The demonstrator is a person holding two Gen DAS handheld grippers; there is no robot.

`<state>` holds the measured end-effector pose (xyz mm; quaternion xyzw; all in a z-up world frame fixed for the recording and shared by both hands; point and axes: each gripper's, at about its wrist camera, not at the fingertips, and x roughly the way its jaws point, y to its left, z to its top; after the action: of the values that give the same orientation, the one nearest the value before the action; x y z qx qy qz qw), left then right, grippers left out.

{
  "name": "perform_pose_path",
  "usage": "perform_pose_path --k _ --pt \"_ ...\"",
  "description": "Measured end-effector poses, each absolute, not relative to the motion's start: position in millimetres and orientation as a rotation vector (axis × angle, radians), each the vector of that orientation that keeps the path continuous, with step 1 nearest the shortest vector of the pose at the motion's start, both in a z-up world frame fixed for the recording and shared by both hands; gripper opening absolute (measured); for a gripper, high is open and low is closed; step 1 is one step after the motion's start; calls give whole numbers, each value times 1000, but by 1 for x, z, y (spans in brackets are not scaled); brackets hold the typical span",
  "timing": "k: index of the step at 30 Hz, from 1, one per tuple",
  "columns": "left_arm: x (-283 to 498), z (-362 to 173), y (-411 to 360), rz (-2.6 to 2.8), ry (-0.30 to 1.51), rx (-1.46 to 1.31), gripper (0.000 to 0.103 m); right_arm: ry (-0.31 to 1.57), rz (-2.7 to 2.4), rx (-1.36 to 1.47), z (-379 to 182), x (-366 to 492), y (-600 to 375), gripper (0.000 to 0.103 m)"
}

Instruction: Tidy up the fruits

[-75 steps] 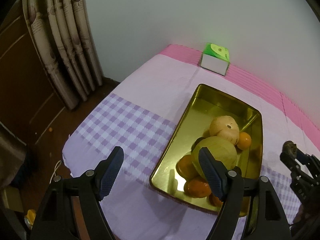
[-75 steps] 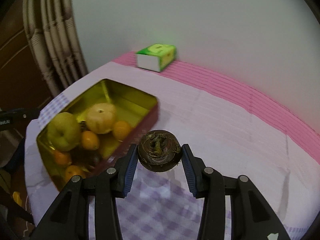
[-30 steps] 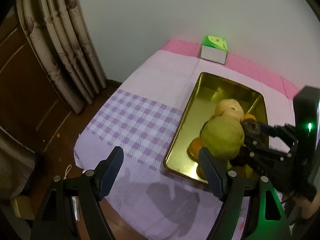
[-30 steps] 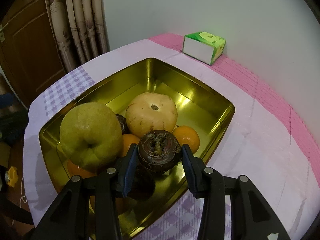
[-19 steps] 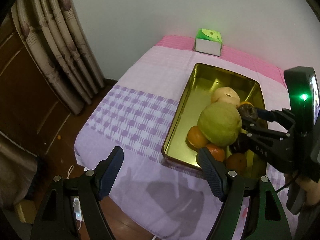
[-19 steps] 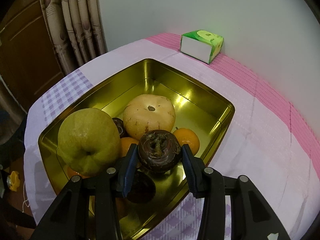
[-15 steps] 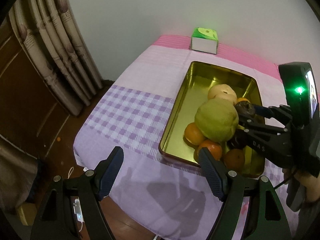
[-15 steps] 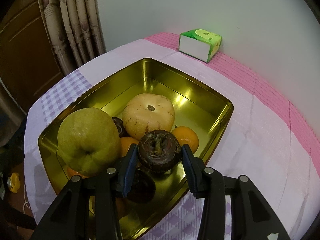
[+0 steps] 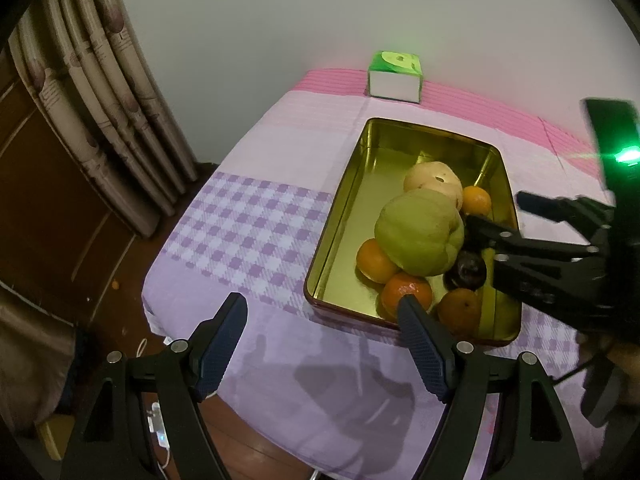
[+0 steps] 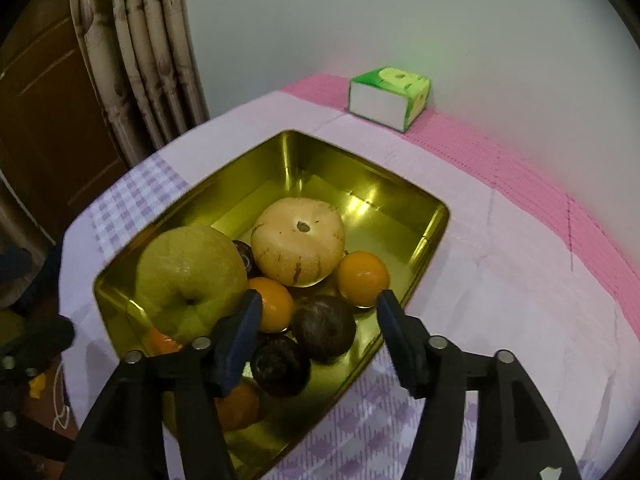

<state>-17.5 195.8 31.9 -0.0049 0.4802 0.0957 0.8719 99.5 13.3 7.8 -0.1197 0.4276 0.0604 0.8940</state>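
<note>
The right gripper (image 10: 318, 308) hangs over the near corner of the gold tray (image 10: 434, 236), its jaws opening with nothing pressed between the pads; the dark round fruit (image 10: 323, 327) lies loose in the tray just under the gap, with a second dark fruit (image 10: 280, 364) touching it at about seven o'clock. To finish this release well, I judge the jaws should spread fully and then lift straight up, so the left pad does not nudge the orange (image 10: 272, 304) or the big green fruit (image 10: 188, 276) at ten o'clock. Farther in, at twelve o'clock, the pale yellow fruit (image 10: 298, 240) sits mid-tray, another orange (image 10: 362, 278) at one o'clock. The left gripper (image 9: 322, 328) waits wide open and empty above the tablecloth (image 9: 248, 232), well short of the pile. The green tissue box (image 10: 390, 98) stands farthest, against the wall.
</note>
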Motion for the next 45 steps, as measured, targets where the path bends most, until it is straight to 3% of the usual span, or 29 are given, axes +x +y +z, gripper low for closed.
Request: perform_pose_path --k 4,10,45 --pt "-18 31 192 194 1007 -5 78 863 87 -209 23 82 4 83" --pt "-18 28 184 186 1015 9 78 909 49 -174 26 57 -7 96" --pt "-18 22 167 155 1027 54 81 958 5 -198 19 20 -1 102"
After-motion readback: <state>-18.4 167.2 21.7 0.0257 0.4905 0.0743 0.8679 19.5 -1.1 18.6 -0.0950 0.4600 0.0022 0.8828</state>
